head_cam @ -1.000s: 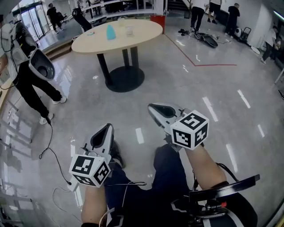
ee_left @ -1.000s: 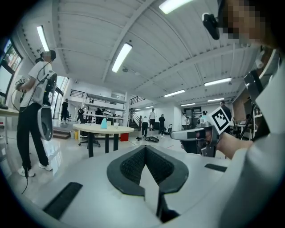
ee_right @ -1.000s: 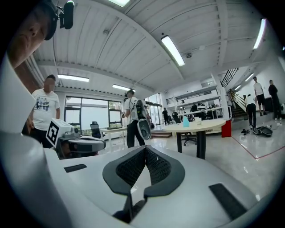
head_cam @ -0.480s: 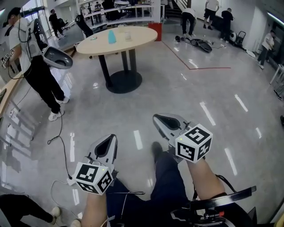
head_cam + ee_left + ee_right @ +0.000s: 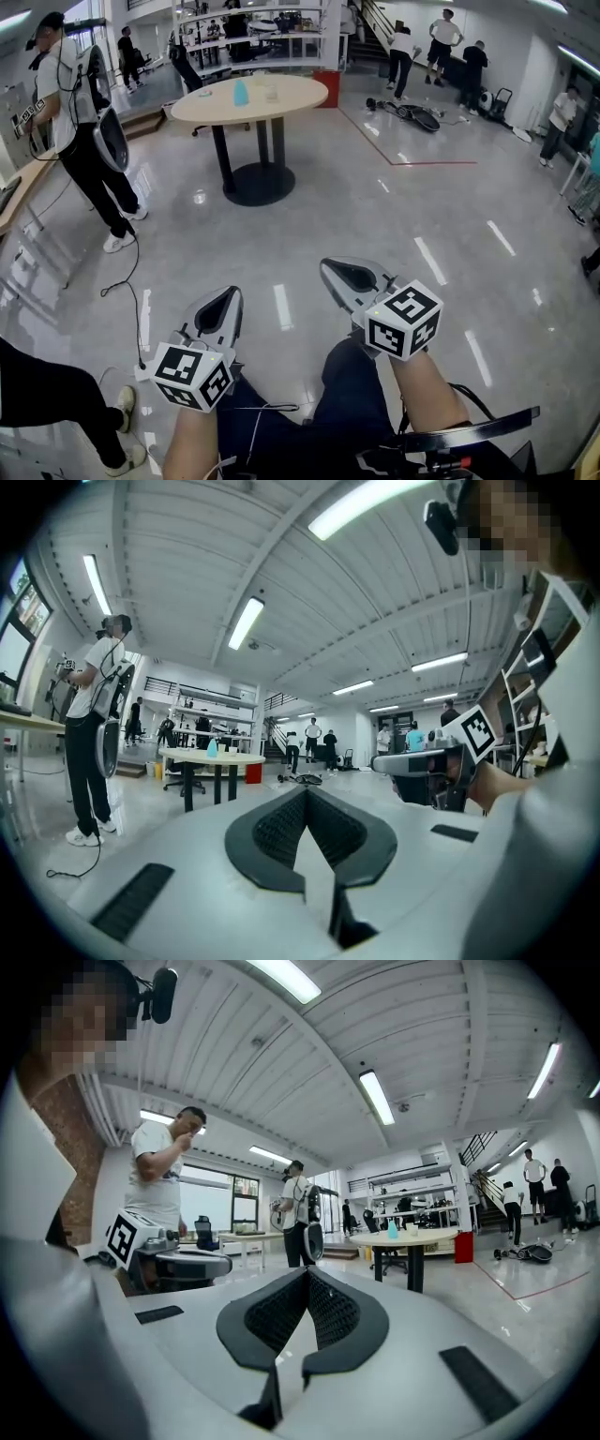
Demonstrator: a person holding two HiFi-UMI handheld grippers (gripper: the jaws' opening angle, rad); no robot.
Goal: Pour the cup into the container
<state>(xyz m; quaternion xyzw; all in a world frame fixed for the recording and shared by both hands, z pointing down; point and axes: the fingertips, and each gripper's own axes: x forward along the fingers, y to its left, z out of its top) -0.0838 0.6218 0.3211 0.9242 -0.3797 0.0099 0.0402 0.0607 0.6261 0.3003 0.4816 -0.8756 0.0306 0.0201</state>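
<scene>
Both forearms reach forward over the floor (image 5: 450, 202), level, side by side and apart. The left gripper (image 5: 229, 292) and right gripper (image 5: 326, 264) have their jaws pressed together on nothing. Well ahead, near the table's (image 5: 202, 108) middle, stand a blue vessel (image 5: 241, 92) and a clear vessel (image 5: 272, 91).

Room slides down the frame

The left gripper (image 5: 223, 300) and right gripper (image 5: 339, 272) sit lower, the round table (image 5: 262, 98) drops away from the top edge, and a leg (image 5: 56, 398) enters at lower left.
</scene>
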